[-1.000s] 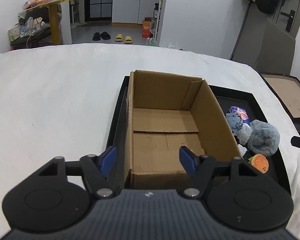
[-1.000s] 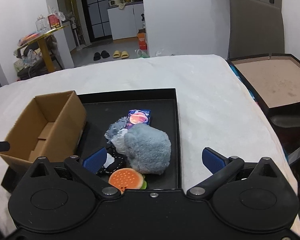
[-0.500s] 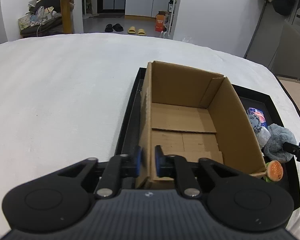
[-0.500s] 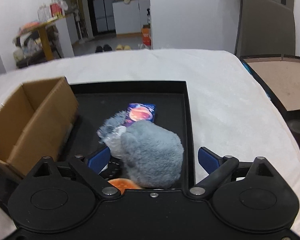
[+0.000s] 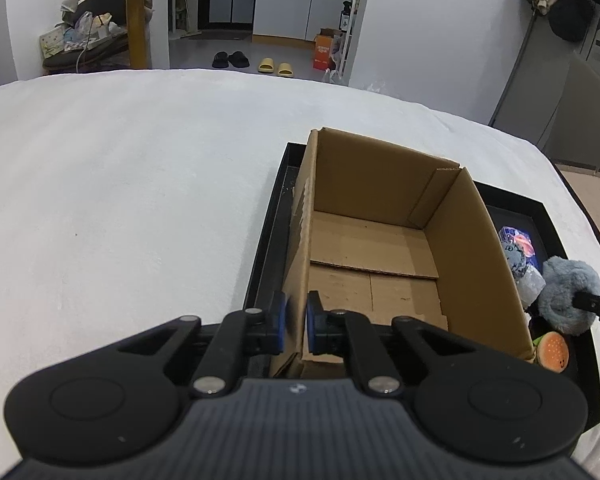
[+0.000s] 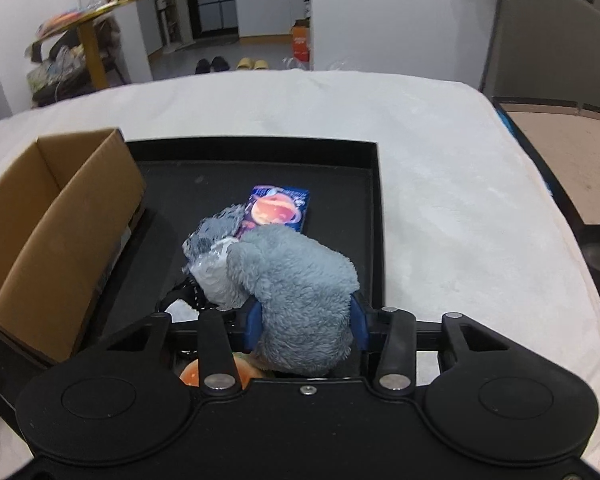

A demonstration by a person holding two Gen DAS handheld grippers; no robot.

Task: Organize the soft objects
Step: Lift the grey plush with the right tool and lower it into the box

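An open, empty cardboard box (image 5: 380,240) stands in the left part of a black tray (image 6: 260,152). My left gripper (image 5: 296,322) is shut on the box's near left wall, one blue pad on each side. A fluffy grey plush toy (image 6: 296,280) lies in the tray's right part. Around it my right gripper (image 6: 306,326) is closing, both pads pressing into the fur. Beside the plush lie a blue packet with a planet picture (image 6: 278,210), a grey knitted piece (image 6: 216,232) and a burger-shaped toy (image 5: 554,350).
The tray rests on a table under a white cloth (image 5: 140,200). Off the table's right edge stands another dark tray with a brown board (image 6: 560,160). Beyond the far edge are a doorway, slippers and a yellow side table (image 5: 136,20).
The left jaws closed from wide open onto the box wall. The right gripper moved forward and down over the grey plush, and its jaws narrowed onto it.
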